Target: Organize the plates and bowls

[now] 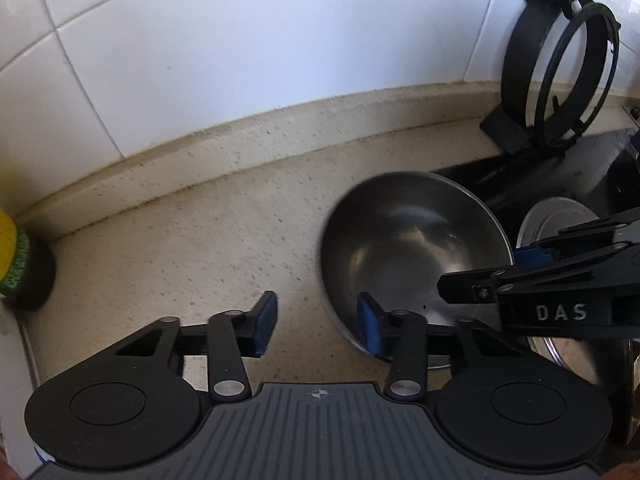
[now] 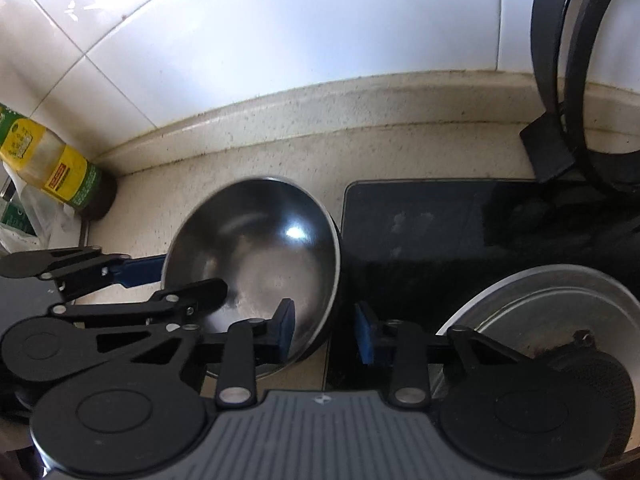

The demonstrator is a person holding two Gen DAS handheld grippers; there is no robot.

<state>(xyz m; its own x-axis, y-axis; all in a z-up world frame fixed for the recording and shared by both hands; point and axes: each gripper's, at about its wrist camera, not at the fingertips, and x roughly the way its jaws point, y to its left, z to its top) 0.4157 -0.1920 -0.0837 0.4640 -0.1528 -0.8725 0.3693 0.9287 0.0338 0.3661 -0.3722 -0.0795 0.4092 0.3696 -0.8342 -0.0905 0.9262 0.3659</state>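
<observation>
A steel bowl (image 1: 412,248) sits on the beige counter, partly on a black glass cooktop; it also shows in the right wrist view (image 2: 264,244). My left gripper (image 1: 316,326) is open, its jaws astride the bowl's left rim, one pad inside and one outside. My right gripper (image 2: 326,330) is open, its jaws astride the bowl's right rim. A steel plate (image 2: 540,300) lies on the cooktop to the right; it also shows in the left wrist view (image 1: 560,220).
A black ring-shaped pot stand (image 1: 560,64) leans against the tiled wall at the back right. A yellow-green bottle (image 2: 60,168) stands in the left corner. The black cooktop (image 2: 440,224) lies to the right of the bowl.
</observation>
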